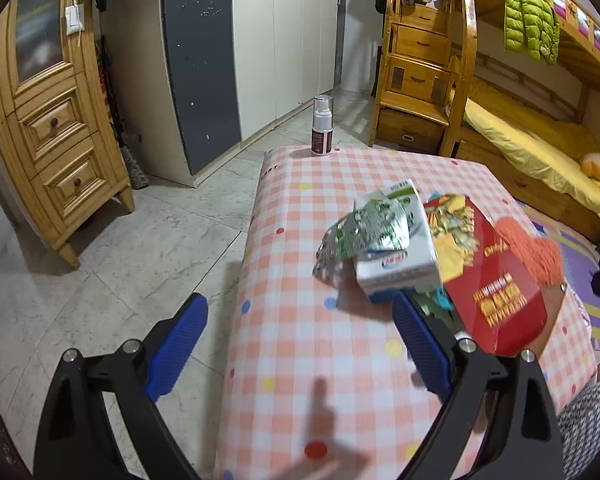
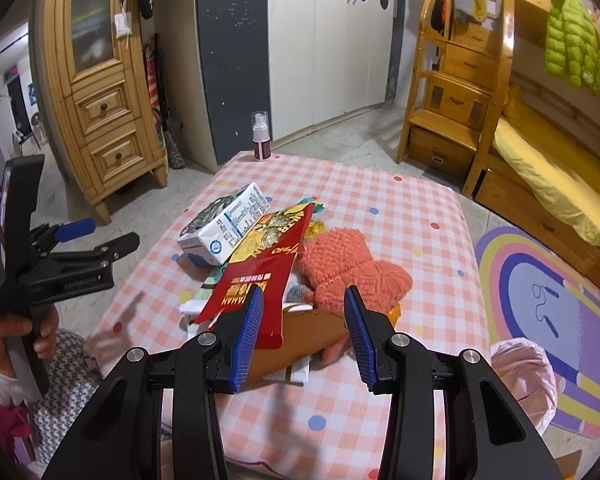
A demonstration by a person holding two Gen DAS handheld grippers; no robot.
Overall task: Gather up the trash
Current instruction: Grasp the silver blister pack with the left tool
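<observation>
A pile of trash lies on the table with the pink checked cloth [image 1: 300,360]: a crumpled foil wrapper [image 1: 360,236], a white carton [image 1: 396,256] [image 2: 224,228], a red snack bag [image 1: 492,288] [image 2: 260,276] and an orange knitted piece [image 2: 348,268]. A brown card piece [image 2: 304,336] lies at the near edge of the pile. My left gripper [image 1: 300,340] is open wide over bare cloth, left of the pile. My right gripper [image 2: 303,336] hangs half open above the brown card and the red bag's corner, its pads [image 2: 246,336] pressing on nothing.
A spray bottle [image 1: 322,126] stands at the table's far edge. A pink bag [image 2: 524,384] sits on the floor to the right, by a striped rug [image 2: 548,288]. A wooden cabinet [image 1: 52,128], wardrobes and a bunk bed [image 1: 540,152] surround the table. A person's hand [image 2: 16,328] holds the left gripper [image 2: 100,236].
</observation>
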